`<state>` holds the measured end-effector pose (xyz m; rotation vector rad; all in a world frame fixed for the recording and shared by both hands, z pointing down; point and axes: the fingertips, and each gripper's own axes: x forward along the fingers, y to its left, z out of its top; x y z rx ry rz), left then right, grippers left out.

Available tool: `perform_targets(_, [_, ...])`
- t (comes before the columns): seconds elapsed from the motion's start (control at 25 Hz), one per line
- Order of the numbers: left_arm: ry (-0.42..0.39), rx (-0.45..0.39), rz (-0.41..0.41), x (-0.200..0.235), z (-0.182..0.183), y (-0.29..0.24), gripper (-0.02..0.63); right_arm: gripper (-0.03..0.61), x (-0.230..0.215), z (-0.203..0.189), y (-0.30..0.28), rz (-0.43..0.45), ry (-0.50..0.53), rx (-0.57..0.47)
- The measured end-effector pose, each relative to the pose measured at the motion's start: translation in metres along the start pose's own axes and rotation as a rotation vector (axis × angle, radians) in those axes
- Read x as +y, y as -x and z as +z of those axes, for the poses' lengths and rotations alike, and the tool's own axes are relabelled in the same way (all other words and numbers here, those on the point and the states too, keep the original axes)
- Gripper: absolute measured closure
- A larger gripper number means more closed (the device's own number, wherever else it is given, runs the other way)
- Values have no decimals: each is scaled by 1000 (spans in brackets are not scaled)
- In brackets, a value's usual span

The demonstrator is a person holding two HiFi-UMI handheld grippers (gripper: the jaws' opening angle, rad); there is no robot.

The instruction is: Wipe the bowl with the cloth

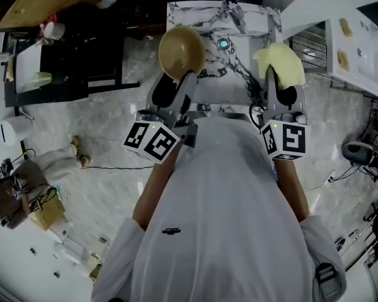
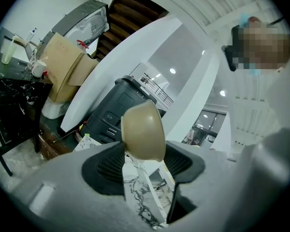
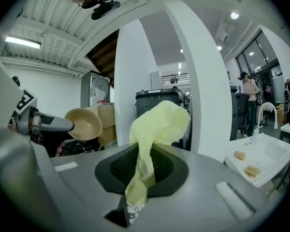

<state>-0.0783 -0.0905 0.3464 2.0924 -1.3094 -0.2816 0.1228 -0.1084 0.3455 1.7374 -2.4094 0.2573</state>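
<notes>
Up in the air, the left gripper (image 1: pixel 183 79) is clamped on the tan bowl (image 1: pixel 181 52), seemingly by its rim, with the bowl tipped on its side. To the right, well apart, the right gripper (image 1: pixel 274 83) pinches the yellow cloth (image 1: pixel 280 65), which bunches above its jaws. Both hang over a marbled table (image 1: pixel 188 12).

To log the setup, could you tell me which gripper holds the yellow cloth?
The right gripper grips the cloth; the left gripper holds the tan bowl.
</notes>
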Motion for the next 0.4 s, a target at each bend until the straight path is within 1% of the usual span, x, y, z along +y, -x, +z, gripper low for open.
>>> perform_targets(0.24, [6,11,37,9,-8,1,359,540,1,-7,-1,9,-12,29])
perform_targets(0.4, [6,11,42,7,-10,3,359,540,2,-9,0,13,-6,38])
